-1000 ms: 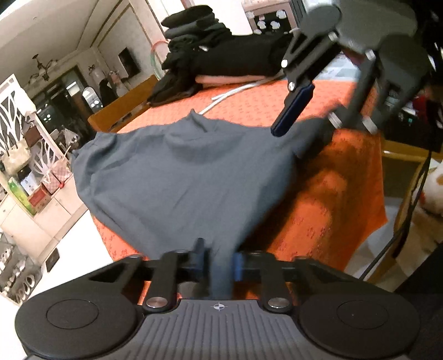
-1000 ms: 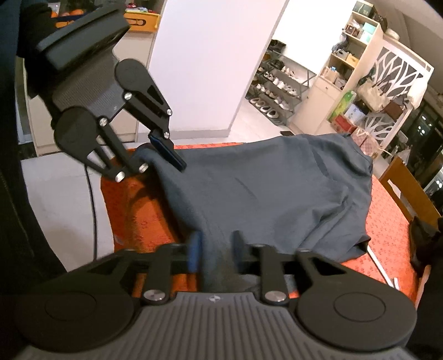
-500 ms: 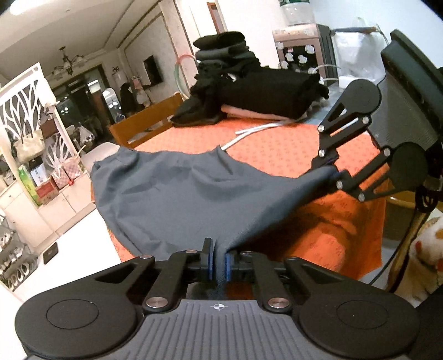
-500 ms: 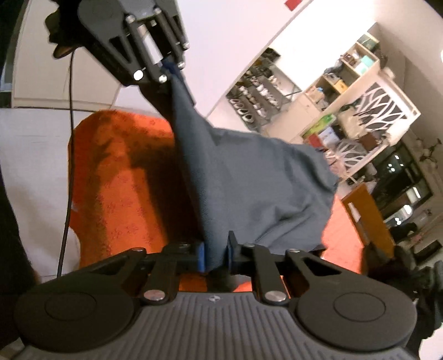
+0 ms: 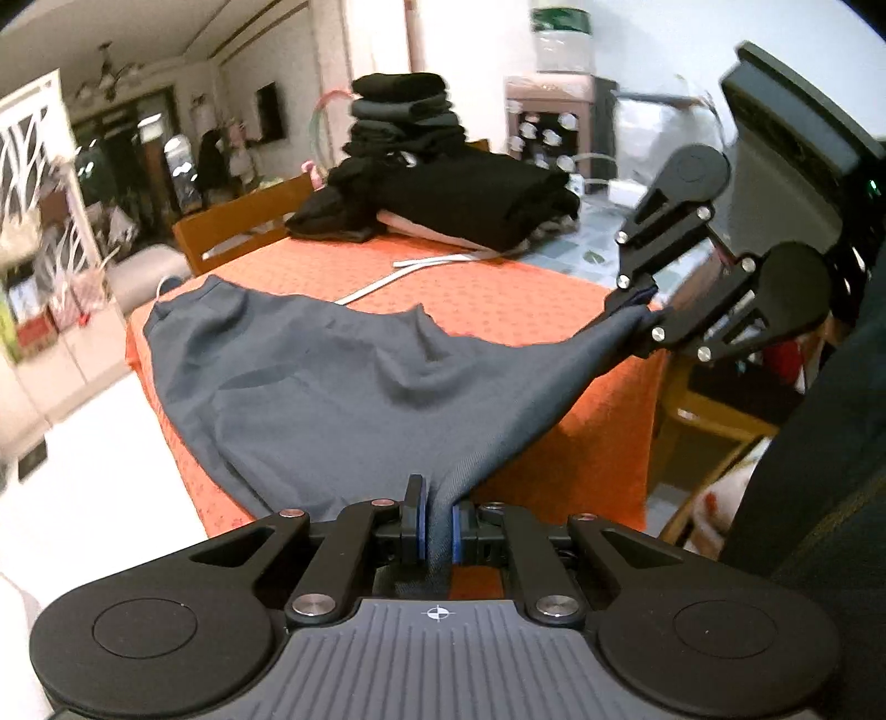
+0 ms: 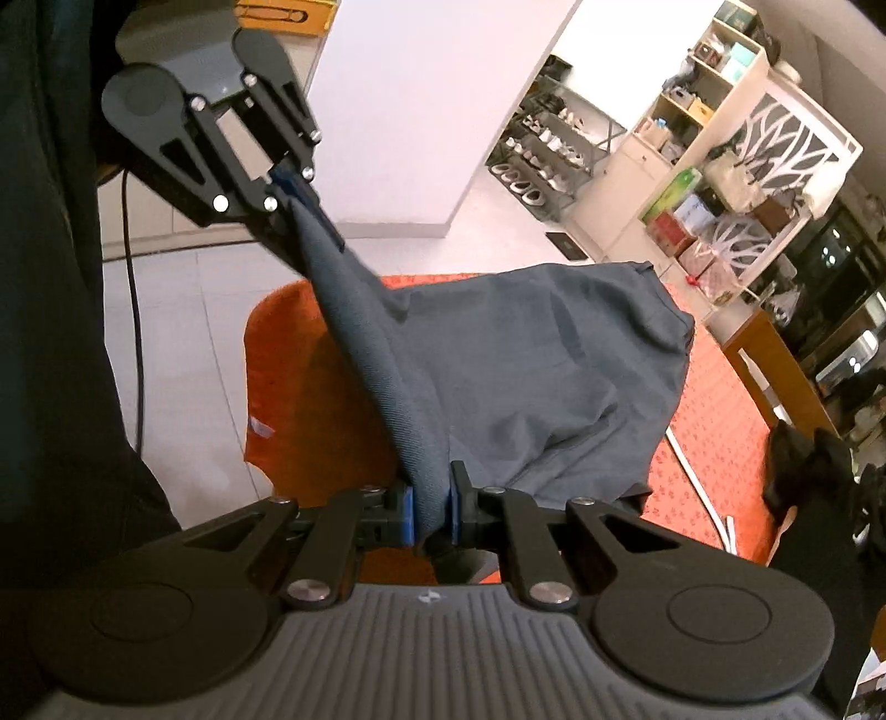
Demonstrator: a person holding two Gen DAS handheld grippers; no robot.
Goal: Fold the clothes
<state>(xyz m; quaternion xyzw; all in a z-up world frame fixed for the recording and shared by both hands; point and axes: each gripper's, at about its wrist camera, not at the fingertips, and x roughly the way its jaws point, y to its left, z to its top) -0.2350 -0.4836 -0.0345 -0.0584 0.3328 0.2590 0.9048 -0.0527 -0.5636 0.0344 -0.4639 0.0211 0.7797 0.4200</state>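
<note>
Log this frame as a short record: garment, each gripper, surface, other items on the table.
garment: grey-blue garment, near edge lifted and stretched between the two grippers, far part lying on the table
left gripper: shut on the garment's edge
right gripper: shut on the same edge, further along
surface: table under an orange tablecloth
other items: stack of dark folded clothes at the far end; white strip beside it

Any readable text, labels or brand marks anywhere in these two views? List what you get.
None legible.
Water bottle label: green band, print too blurred.
Boxes on the shelf unit: print too small.
Orange box: dark mark, no readable letters.
Gripper bodies: only a crosshair symbol, no words.
</note>
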